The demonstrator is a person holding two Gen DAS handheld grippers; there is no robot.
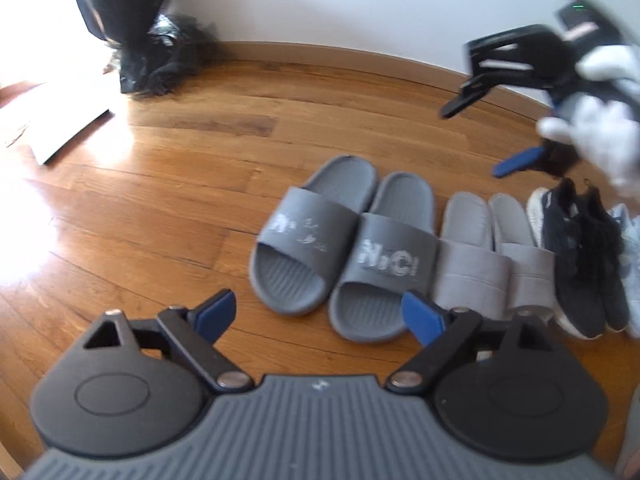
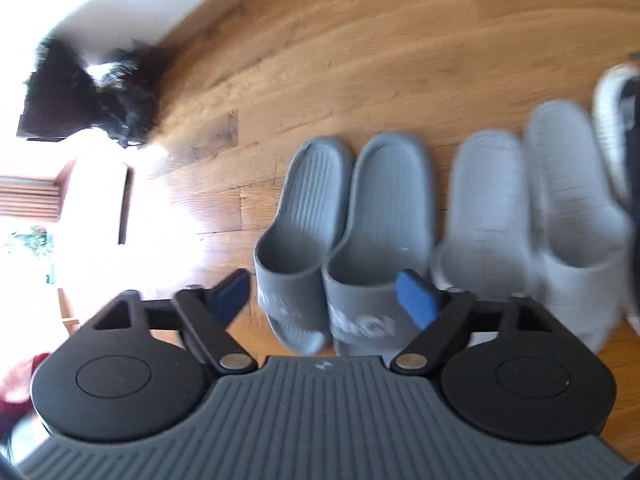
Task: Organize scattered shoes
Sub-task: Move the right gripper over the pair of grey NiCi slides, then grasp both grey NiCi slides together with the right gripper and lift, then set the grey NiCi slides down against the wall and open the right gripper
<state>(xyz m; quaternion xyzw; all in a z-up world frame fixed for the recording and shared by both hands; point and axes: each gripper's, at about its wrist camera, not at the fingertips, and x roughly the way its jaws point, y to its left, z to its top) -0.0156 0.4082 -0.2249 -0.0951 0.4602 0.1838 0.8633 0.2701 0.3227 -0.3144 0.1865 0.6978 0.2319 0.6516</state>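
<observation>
Left wrist – slides [image 1: 344, 248], bare floor [image 1: 160, 208] leftward

The floor [image 1: 168, 184] was of warm brown wooden boards, glossy, with visible grain and seams. A plain white wall [image 1: 320, 4] met it at a wooden skirting board [image 1: 328, 54]. Strong daylight fell from the left and washed out a patch of boards. A crumpled black plastic bag [image 1: 136, 36] stood against the wall. A flat white sheet [image 1: 60, 120] lay beside it, overexposed.
</observation>
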